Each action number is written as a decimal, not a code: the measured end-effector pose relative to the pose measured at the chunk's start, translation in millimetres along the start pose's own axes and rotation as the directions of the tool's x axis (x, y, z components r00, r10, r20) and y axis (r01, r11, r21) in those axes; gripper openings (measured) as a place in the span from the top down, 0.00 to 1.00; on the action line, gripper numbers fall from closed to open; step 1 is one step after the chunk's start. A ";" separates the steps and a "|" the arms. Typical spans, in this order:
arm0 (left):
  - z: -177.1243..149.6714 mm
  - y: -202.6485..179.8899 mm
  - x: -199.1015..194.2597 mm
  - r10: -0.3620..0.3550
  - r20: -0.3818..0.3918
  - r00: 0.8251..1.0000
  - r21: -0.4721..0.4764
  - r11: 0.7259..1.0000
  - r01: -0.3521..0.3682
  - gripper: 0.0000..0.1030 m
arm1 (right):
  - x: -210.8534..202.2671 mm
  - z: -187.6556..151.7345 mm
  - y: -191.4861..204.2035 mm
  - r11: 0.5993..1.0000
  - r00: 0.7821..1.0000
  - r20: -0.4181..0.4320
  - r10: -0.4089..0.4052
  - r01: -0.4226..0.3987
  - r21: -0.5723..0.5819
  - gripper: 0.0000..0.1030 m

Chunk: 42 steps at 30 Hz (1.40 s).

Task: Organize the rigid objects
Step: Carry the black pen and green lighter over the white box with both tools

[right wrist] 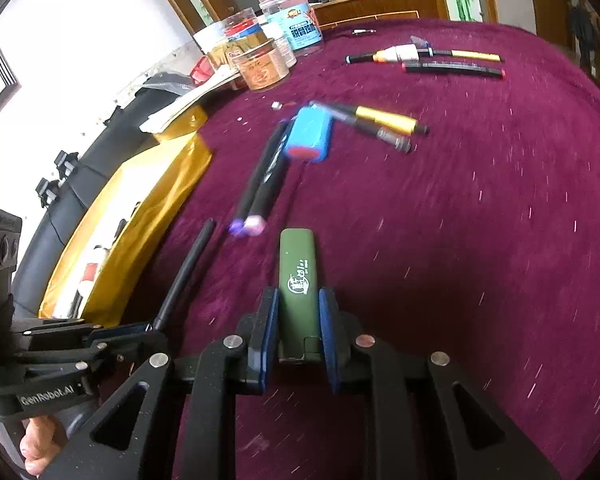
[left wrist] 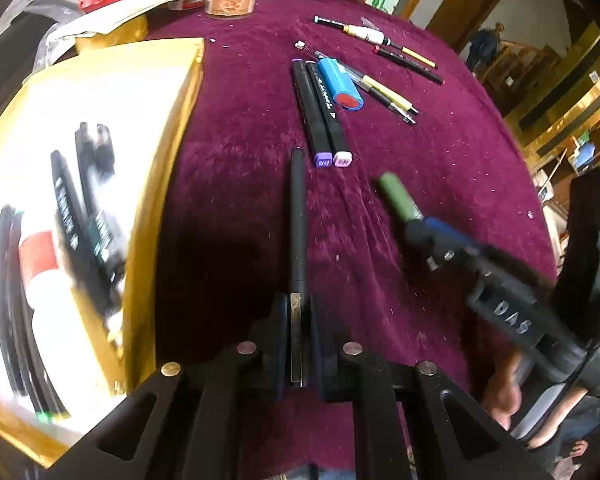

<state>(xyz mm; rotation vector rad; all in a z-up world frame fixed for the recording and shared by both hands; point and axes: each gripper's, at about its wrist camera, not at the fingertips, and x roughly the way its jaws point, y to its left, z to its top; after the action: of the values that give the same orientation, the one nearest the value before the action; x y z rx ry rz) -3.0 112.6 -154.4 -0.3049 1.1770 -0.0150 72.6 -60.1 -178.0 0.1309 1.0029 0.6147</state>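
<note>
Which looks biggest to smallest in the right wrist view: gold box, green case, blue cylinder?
1. gold box
2. green case, enlarged by nearness, held in the right claw
3. blue cylinder, farther off, blurred

Both wrist views look steeply down, close over the maroon tablecloth [left wrist: 240, 120], sharing its marker pair [right wrist: 260, 184].

- Left gripper [left wrist: 298, 344] is angled steeply down, jaws pinched tight on a thin black pen [left wrist: 298, 216] that sticks out straight ahead of its fingertips.
- Right gripper [right wrist: 300, 332] tilts down less steeply, blue pads [right wrist: 269, 320] clamped on either side of a green tube [right wrist: 298, 276].
- A bare hand [right wrist: 40, 444] grips the left gripper's handle.
</note>
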 end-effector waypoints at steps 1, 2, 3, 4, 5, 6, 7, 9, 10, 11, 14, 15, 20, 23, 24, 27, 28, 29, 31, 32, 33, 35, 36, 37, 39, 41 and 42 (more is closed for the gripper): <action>-4.1 1.5 -3.9 -0.007 0.004 1.000 -0.003 1.000 0.007 0.90 | -0.6 -4.9 1.5 1.000 1.000 0.003 -0.001 0.001 0.011 0.81; -7.4 2.9 -8.0 -0.015 0.010 1.000 -0.007 1.000 0.015 0.90 | -1.0 -9.1 3.0 1.000 1.000 0.005 0.003 -0.003 0.026 0.81; -8.0 3.7 -9.9 -0.021 0.015 1.000 -0.011 1.000 0.021 0.91 | -1.4 -11.5 4.4 0.999 1.000 0.006 0.015 -0.015 0.039 0.81; -11.3 7.2 -17.0 -0.035 0.022 0.999 -0.020 0.999 0.036 0.90 | -2.2 -12.6 5.5 0.998 1.000 0.007 0.029 -0.029 0.048 0.81; -12.9 9.2 -21.3 -0.045 0.028 0.999 -0.027 0.999 0.045 0.90 | -3.6 -12.7 8.0 0.997 0.999 0.007 0.048 -0.049 0.058 0.81; -11.8 9.4 -24.4 -0.053 0.035 0.998 -0.036 0.998 0.055 0.90 | -6.3 -12.4 11.7 0.996 0.998 0.013 0.064 -0.065 0.063 0.81; -12.7 13.0 -33.2 -0.065 0.051 0.997 -0.046 0.997 0.068 0.90 | -8.9 -10.9 15.9 0.995 0.997 0.020 0.072 -0.073 0.063 0.81; -12.4 16.8 -42.4 -0.075 0.070 0.995 -0.054 0.995 0.078 0.90 | -16.8 -8.6 26.9 0.994 0.995 0.039 0.088 -0.090 0.055 0.81; -13.0 20.2 -51.1 -0.078 0.085 0.993 -0.056 0.995 0.083 0.91 | -20.7 -7.5 32.6 0.994 0.994 0.046 0.097 -0.099 0.048 0.81; -12.1 20.8 -54.9 -0.082 0.093 0.992 -0.056 0.995 0.087 0.91 | -23.8 -6.6 38.1 0.994 0.993 0.050 0.104 -0.106 0.040 0.81; -12.5 28.9 -72.4 -0.086 0.125 0.988 -0.056 0.994 0.093 0.91 | -30.1 -4.1 57.1 0.992 0.990 0.059 0.125 -0.126 0.011 0.81; -13.2 32.1 -76.9 -0.086 0.135 0.987 -0.058 0.994 0.095 0.91 | -31.5 -3.7 63.9 0.991 0.989 0.062 0.135 -0.135 -0.001 0.81; -16.7 54.6 -92.3 -0.081 0.165 0.983 -0.093 0.991 0.097 0.91 | -23.7 -2.3 87.1 0.984 0.984 0.040 0.176 -0.175 -0.024 0.81; -18.9 73.4 -97.9 -0.074 0.181 0.981 -0.134 0.986 0.099 0.90 | -16.1 -0.6 101.9 0.981 0.981 0.020 0.192 -0.191 -0.048 0.81; -19.9 79.7 -100.1 -0.073 0.184 0.980 -0.146 0.984 0.101 0.90 | -12.5 0.7 107.5 0.979 0.981 0.012 0.196 -0.195 -0.057 0.81; -19.3 99.8 -103.4 -0.065 0.195 0.979 -0.191 0.976 0.103 0.90 | -3.1 4.8 120.9 0.974 0.977 -0.007 0.212 -0.212 -0.078 0.81; -18.3 107.5 -104.6 -0.052 0.199 0.979 -0.207 0.974 0.094 0.90 | 0.7 6.6 124.1 0.973 0.976 -0.012 0.218 -0.218 -0.082 0.81; -17.1 111.9 -104.9 -0.045 0.203 0.978 -0.216 0.972 0.089 0.90 | 5.3 8.7 128.7 0.970 0.974 -0.021 0.225 -0.226 -0.087 0.81; -15.8 125.3 -108.4 -0.030 0.213 0.977 -0.240 0.967 0.082 0.90 | 13.6 11.5 136.8 0.966 0.971 -0.036 0.235 -0.238 -0.099 0.81; -15.2 129.5 -108.8 -0.024 0.216 0.976 -0.250 0.965 0.079 0.90 | 17.9 12.3 141.5 0.964 0.970 -0.045 0.238 -0.242 -0.106 0.81; -14.3 133.6 -109.2 -0.019 0.219 0.976 -0.258 0.963 0.076 0.90 | 22.3 13.5 145.9 0.963 0.969 -0.054 0.242 -0.247 -0.113 0.81; -10.9 141.6 -107.9 -0.007 0.223 0.975 -0.270 0.961 0.068 0.90 | 28.7 15.8 153.3 0.958 0.966 -0.067 0.250 -0.257 -0.124 0.81; -9.3 144.7 -107.5 -0.003 0.223 0.975 -0.273 0.960 0.065 0.90 | 31.0 17.0 156.5 0.956 0.965 -0.070 0.254 -0.261 -0.131 0.81; -6.4 149.5 -106.6 0.005 0.224 0.975 -0.279 0.958 0.059 0.90 | 33.6 19.0 159.4 0.954 0.963 -0.072 0.259 -0.266 -0.136 0.81; -2.8 154.7 -105.8 0.018 0.224 0.974 -0.285 0.957 0.048 0.90 | 39.2 24.2 163.5 0.950 0.960 -0.073 0.271 -0.279 -0.137 0.81; 3.0 163.2 -105.3 0.030 0.225 0.974 -0.293 0.955 0.038 0.90 | 44.0 28.0 166.1 0.948 0.957 -0.076 0.280 -0.289 -0.135 0.81; 6.8 169.2 -104.2 0.037 0.222 0.974 -0.300 0.953 0.032 0.90 | 46.3 30.1 168.1 0.947 0.956 -0.077 0.283 -0.291 -0.135 0.80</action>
<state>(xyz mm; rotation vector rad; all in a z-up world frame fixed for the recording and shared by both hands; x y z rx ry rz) -62.1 294.1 -98.8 -0.5612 0.9516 0.1997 44.1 108.7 -132.9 0.1329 0.9978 0.9605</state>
